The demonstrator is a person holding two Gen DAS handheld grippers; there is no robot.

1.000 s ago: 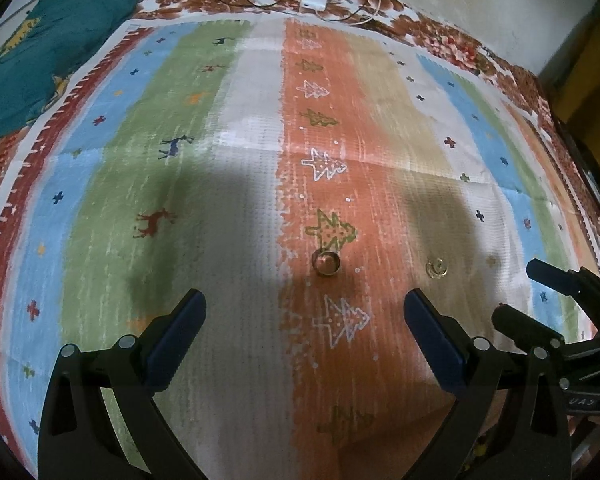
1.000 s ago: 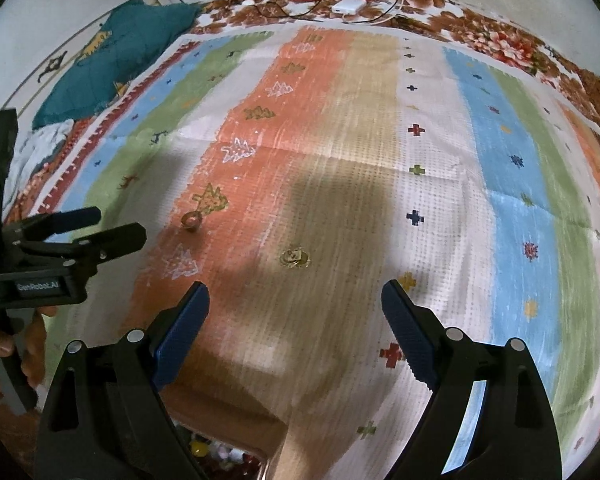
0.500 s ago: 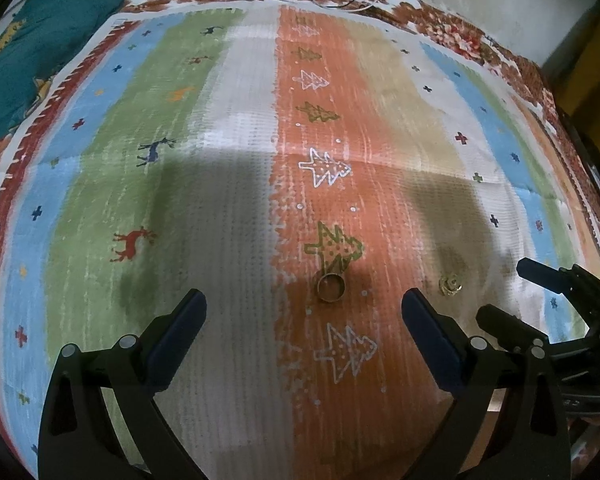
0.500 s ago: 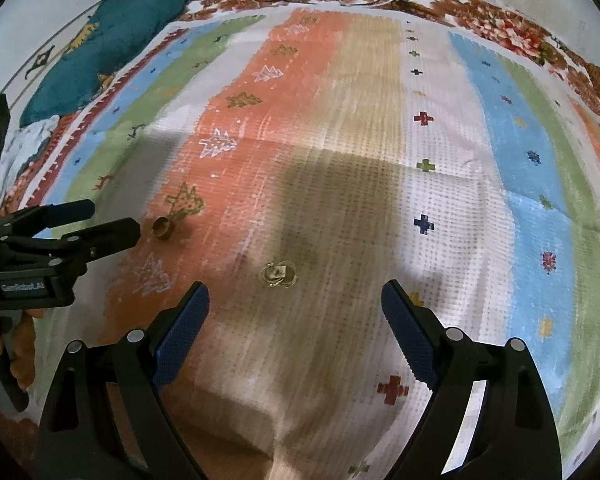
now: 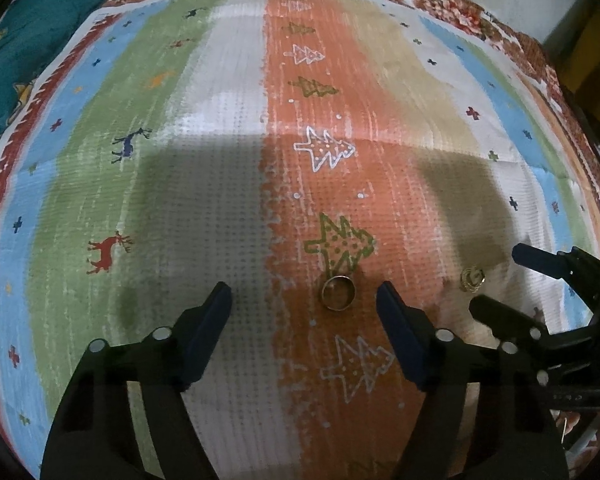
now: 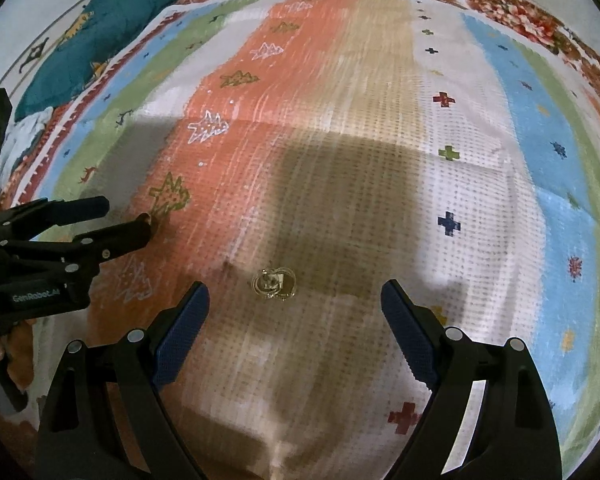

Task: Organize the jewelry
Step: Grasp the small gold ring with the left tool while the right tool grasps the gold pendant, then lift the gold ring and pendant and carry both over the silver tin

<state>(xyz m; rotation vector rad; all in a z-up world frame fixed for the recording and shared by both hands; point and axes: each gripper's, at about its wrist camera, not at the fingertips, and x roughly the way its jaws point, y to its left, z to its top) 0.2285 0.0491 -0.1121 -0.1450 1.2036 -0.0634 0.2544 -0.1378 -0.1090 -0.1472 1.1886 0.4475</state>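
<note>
Closing both sets of jaws at once, I hold nothing yet: the left gripper (image 5: 304, 308) has been narrowing with the gold ring (image 5: 339, 293) just ahead of its tips, the right gripper (image 6: 296, 312) likewise, still wide, near the ornate ring (image 6: 275, 283). Beyond the gold ring, the soft striped blanket (image 5: 228, 160) could snag a fingertip or let either ring skid aside.

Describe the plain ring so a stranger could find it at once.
Find the orange stripe of the striped cloth. Just below its green tree motif lies a plain gold band ring. The ornate gold piece beside it sits on the beige stripe.
</note>
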